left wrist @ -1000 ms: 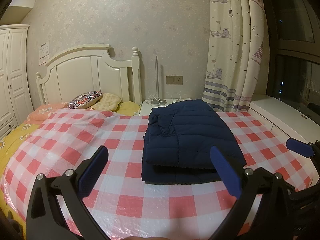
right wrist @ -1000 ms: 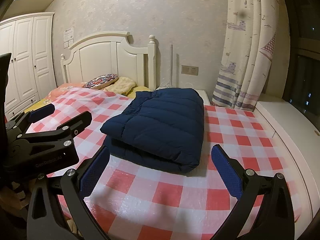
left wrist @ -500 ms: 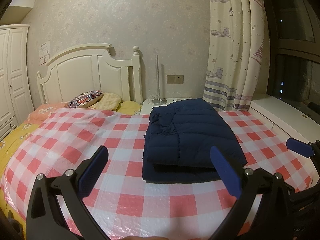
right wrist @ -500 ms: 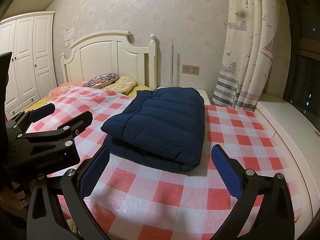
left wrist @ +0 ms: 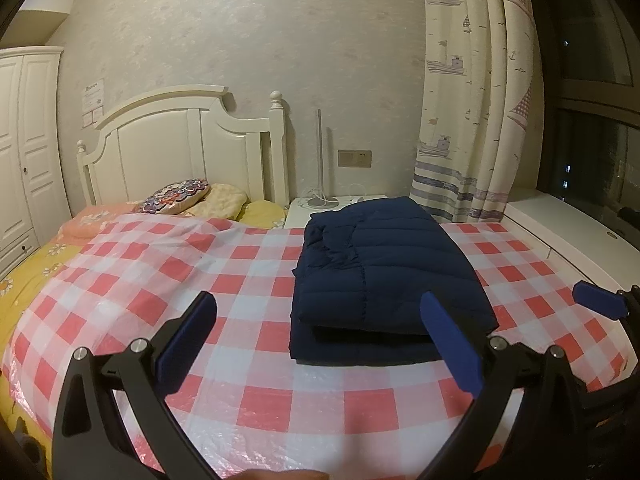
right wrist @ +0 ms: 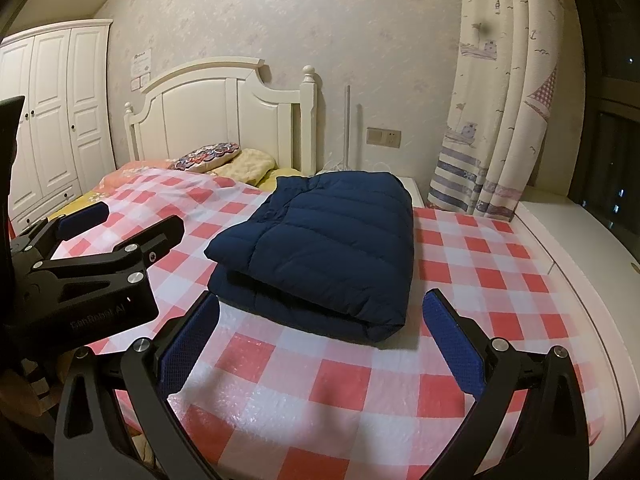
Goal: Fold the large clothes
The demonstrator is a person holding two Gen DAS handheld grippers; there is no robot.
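A navy quilted down jacket (left wrist: 384, 276) lies folded into a neat rectangle on the red-and-white checked cover (left wrist: 168, 280) of the bed; it also shows in the right wrist view (right wrist: 328, 248). My left gripper (left wrist: 318, 344) is open and empty, held back near the bed's near edge, short of the jacket. My right gripper (right wrist: 320, 344) is open and empty, also short of the jacket. The left gripper's body shows at the left of the right wrist view (right wrist: 92, 256).
A white headboard (left wrist: 184, 152) and several pillows (left wrist: 180, 200) are at the far left end. A white nightstand (left wrist: 332, 206) with a thin lamp stands behind the jacket. A patterned curtain (left wrist: 476, 120) and a white window ledge (left wrist: 560, 224) are on the right. A white wardrobe (right wrist: 48, 120) stands left.
Both grippers have drawn back and risen slightly; the jacket sits a little farther from the fingers. The jacket itself has not moved.
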